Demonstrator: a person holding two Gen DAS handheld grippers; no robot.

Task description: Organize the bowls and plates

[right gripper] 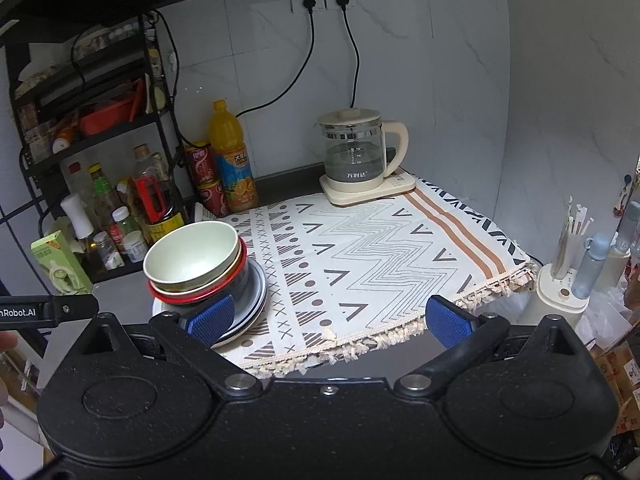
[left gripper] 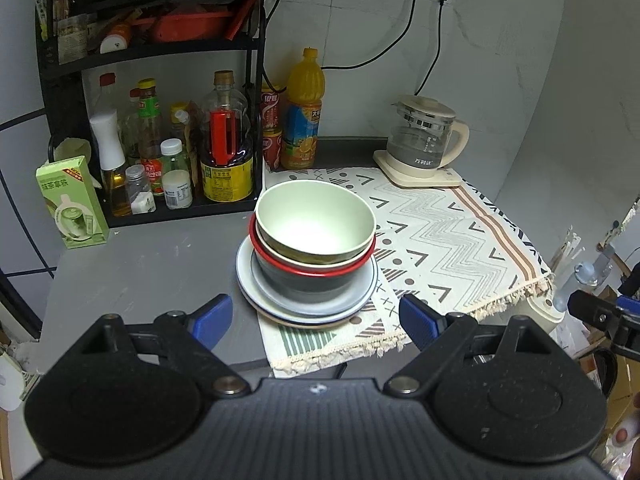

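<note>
The left gripper [left gripper: 316,322] has its jaws spread wide with nothing between them, its 2 blue pads [left gripper: 210,320] hanging just short of the near edge of the stack. The right gripper [right gripper: 338,322] is likewise wide open and empty; its left pad overlaps the near rim of the plates in its own view, though whether it touches them I cannot tell.

The stack sits at the left edge of the patterned cloth [left gripper: 448,232], partly on the grey counter [left gripper: 140,276]. At the top is a pale green bowl [left gripper: 316,216], nested in a cream bowl [right gripper: 236,264] (only its rim shows), which sits in a dark bowl with a red rim [left gripper: 308,276]. Beneath these lie a blue-grey plate [left gripper: 360,296] and at least 1 more plate under it.

Farther back on the cloth stands a glass kettle [left gripper: 424,136] on a cream base. Left of the stack, a black rack [left gripper: 256,80] holds bottles, and an orange juice bottle [left gripper: 304,112] stands beside it with 2 red cans [left gripper: 272,128] stacked. A green carton [left gripper: 72,204] stands on the counter at the far left.
</note>
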